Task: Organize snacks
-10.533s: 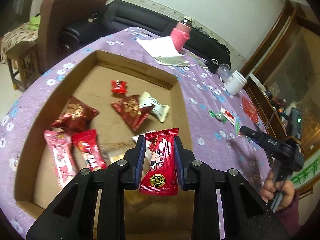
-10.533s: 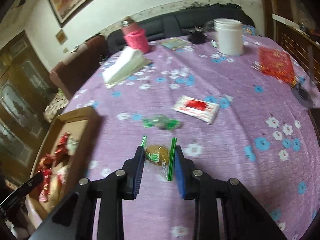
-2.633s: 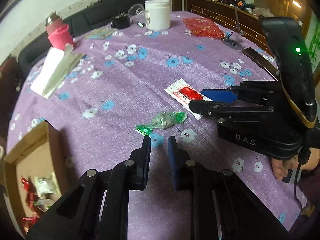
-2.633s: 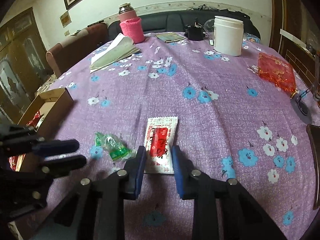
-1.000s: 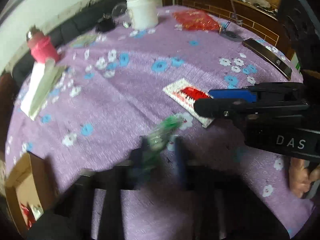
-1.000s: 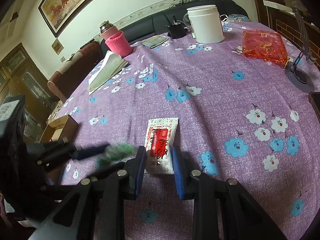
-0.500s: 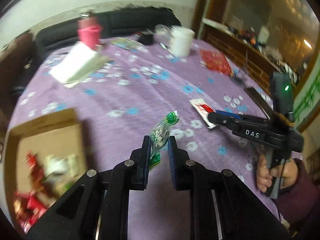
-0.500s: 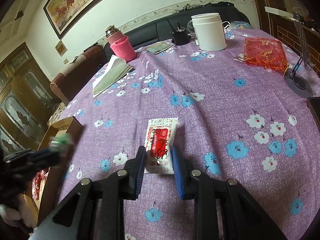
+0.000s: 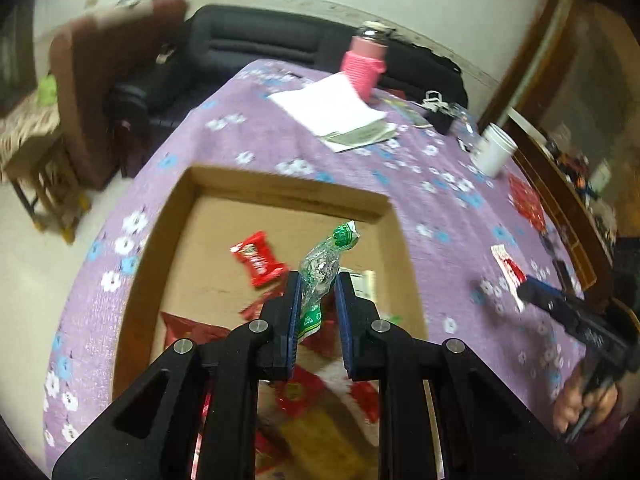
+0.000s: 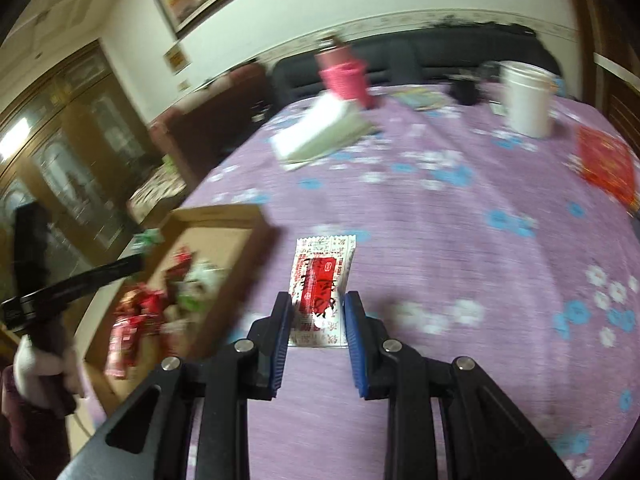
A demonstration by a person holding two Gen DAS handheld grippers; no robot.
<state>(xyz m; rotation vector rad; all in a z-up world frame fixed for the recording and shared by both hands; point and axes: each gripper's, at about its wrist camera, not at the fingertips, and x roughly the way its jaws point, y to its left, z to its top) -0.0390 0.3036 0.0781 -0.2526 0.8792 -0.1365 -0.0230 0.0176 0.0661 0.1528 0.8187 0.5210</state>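
My left gripper (image 9: 317, 280) is shut on a green candy in a clear wrapper (image 9: 322, 268) and holds it above the open cardboard box (image 9: 280, 190), which holds several red snack packs (image 9: 258, 258). My right gripper (image 10: 317, 300) is open, its jaws on either side of a white and red sachet (image 10: 322, 280) that lies flat on the purple floral tablecloth (image 10: 460, 240). The box (image 10: 224, 216) and my left gripper (image 10: 132, 266) with the candy also show at the left of the right wrist view. The right gripper (image 9: 528, 284) shows at the right of the left wrist view.
A pink-sleeved flask (image 9: 366, 64), folded white papers (image 9: 332, 108), a white jar (image 9: 494, 150) and a red pouch (image 9: 526, 202) stand further back on the table. A dark sofa (image 9: 248, 48) and a brown chair (image 9: 80, 92) lie beyond the table's edge.
My left gripper has swung left with the green candy, from over the tablecloth to over the box. My right gripper has stayed around the sachet and turned a little left.
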